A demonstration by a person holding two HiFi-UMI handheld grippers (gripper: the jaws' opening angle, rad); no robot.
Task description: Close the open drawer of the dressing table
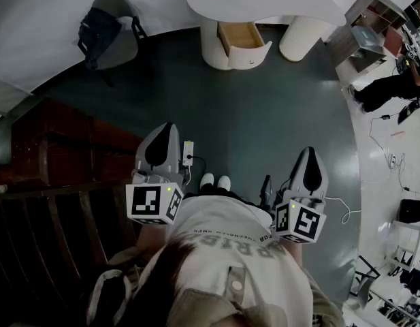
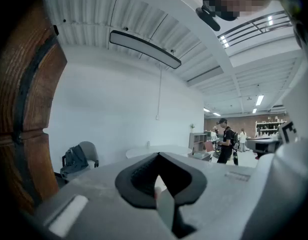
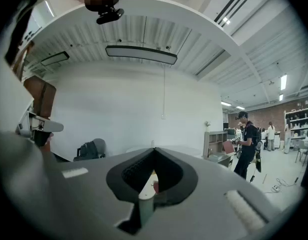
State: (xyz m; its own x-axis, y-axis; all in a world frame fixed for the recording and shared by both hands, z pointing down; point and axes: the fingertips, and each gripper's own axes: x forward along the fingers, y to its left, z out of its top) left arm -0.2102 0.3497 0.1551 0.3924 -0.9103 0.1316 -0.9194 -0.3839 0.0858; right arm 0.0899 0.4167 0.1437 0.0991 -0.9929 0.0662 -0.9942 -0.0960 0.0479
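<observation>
Head view: the dressing table [image 1: 264,2] stands against the white wall at the top of the frame, on a dark green floor [image 1: 264,114]. It has a white rounded tabletop on two cylindrical pedestals. The open drawer [image 1: 242,39] is pulled out of the pedestal on the view's left. Its wooden interior is exposed and its curved white front faces the person.

Both grippers are well apart from the dressing table, with bare floor between them and it. The left gripper [image 1: 166,129] and the right gripper [image 1: 310,152] are held side by side in front of the person's torso, both pointing toward the dressing table.

Left gripper view: the jaws are pressed together with nothing between them.

Right gripper view: the jaws are likewise pressed together and empty.

A grey chair [image 1: 118,26] carrying a dark backpack [image 1: 95,33] stands to the view's left of the dressing table, against the same wall. A person in black [image 1: 390,87] is on the light floor to the right of the dressing table.
</observation>
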